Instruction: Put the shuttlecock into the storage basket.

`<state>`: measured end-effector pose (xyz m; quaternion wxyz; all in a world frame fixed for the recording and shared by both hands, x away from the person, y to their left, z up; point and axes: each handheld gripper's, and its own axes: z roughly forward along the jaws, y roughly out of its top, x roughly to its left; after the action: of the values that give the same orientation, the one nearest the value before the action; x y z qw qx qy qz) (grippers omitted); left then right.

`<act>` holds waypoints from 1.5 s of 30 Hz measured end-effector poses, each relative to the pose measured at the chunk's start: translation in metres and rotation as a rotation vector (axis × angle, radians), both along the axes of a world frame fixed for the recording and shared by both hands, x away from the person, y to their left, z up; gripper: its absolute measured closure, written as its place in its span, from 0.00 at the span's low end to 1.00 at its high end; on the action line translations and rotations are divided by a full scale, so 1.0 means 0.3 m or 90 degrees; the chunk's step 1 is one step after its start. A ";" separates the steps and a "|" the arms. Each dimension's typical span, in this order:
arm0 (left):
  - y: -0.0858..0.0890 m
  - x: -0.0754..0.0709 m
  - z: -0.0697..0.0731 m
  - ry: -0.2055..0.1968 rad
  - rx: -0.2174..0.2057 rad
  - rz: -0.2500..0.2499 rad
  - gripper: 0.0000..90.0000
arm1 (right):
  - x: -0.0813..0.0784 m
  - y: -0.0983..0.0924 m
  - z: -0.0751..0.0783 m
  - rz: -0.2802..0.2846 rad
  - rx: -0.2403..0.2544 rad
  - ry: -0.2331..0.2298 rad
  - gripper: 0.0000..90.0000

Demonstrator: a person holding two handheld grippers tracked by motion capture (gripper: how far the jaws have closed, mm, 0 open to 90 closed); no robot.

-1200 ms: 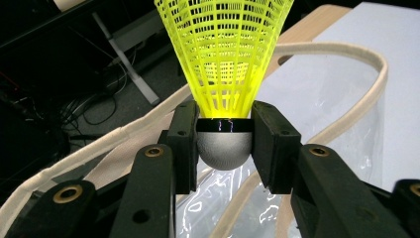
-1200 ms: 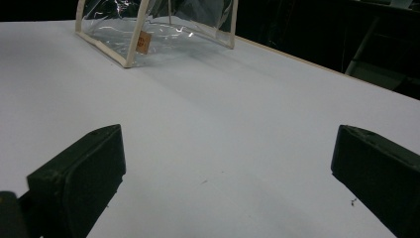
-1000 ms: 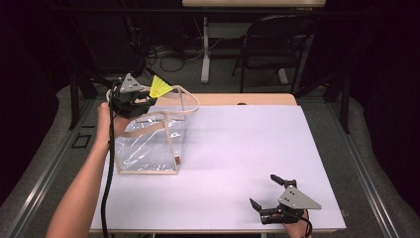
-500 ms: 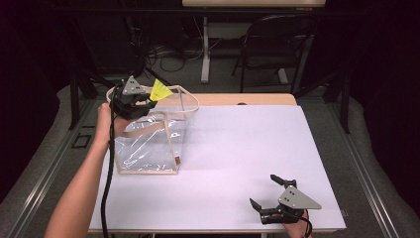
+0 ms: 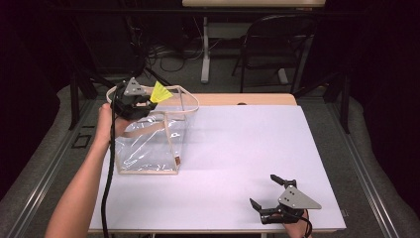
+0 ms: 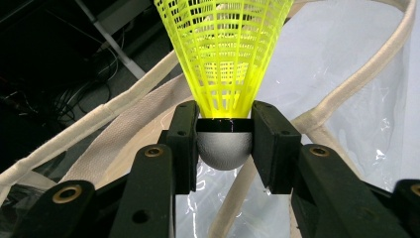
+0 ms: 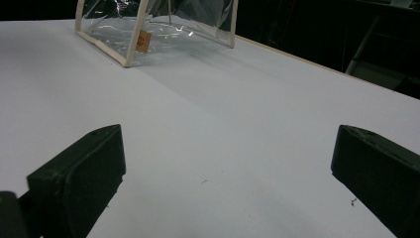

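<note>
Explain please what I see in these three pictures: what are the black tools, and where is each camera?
A person sits at a white table and holds a hand-held gripper in each hand. One camera looks down from above; the other two ride on the tools and look along their black jaws. The left hand-held gripper is shut on the grey cork of a yellow shuttlecock, held above a clear bag with cream straps that stands on the table. The right hand-held gripper rests near the table's front edge, jaws wide open, holding nothing.
</note>
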<state>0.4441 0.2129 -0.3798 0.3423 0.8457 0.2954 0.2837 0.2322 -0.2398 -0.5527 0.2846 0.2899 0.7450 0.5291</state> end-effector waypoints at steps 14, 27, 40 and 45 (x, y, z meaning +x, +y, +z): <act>-0.004 0.007 -0.006 0.007 0.023 0.001 0.72 | 0.000 0.000 0.000 0.000 -0.001 0.000 0.00; -0.003 0.016 -0.014 0.015 0.047 0.004 0.71 | 0.000 0.001 0.000 0.001 -0.001 0.000 0.00; 0.003 0.021 -0.017 0.027 0.038 0.020 0.54 | 0.000 0.001 0.000 0.001 -0.001 0.001 0.00; 0.000 0.007 -0.018 0.025 0.024 0.020 0.37 | 0.000 0.001 0.000 0.002 -0.001 0.000 0.00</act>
<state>0.4461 0.2129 -0.3851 0.3157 0.8527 0.3098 0.2780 0.2322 -0.2396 -0.5527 0.2841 0.2887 0.7460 0.5286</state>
